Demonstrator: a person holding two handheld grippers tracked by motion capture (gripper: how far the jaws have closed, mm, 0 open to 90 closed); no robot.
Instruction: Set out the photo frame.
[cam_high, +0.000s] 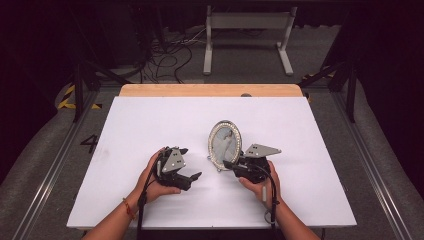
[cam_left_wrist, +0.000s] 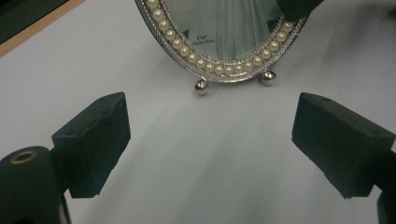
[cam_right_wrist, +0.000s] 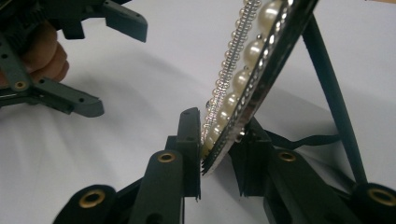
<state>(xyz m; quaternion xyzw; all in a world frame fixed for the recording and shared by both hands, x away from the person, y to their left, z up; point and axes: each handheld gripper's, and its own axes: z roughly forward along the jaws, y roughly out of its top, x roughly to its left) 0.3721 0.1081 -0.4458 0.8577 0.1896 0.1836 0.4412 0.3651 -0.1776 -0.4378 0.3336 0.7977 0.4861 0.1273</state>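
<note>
Pearl-rimmed oval photo frame (cam_high: 225, 144) stands upright on the white table (cam_high: 150, 130), its insert's small print unreadable; right gripper (cam_right_wrist: 219, 154) pinches its rim, left gripper (cam_left_wrist: 210, 140) gapes empty.

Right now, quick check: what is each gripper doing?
Left gripper: open, holding nothing, facing the oval pearl-rimmed frame.
Right gripper: closed on the frame's rim, the frame standing upright on the table.

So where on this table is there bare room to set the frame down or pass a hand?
The white table is bare across its far half and down its left and right margins. It is crowded near the front centre, where the oval pearl-rimmed frame stands between the left gripper and the right gripper, whose jaws sit around its edge.
</note>
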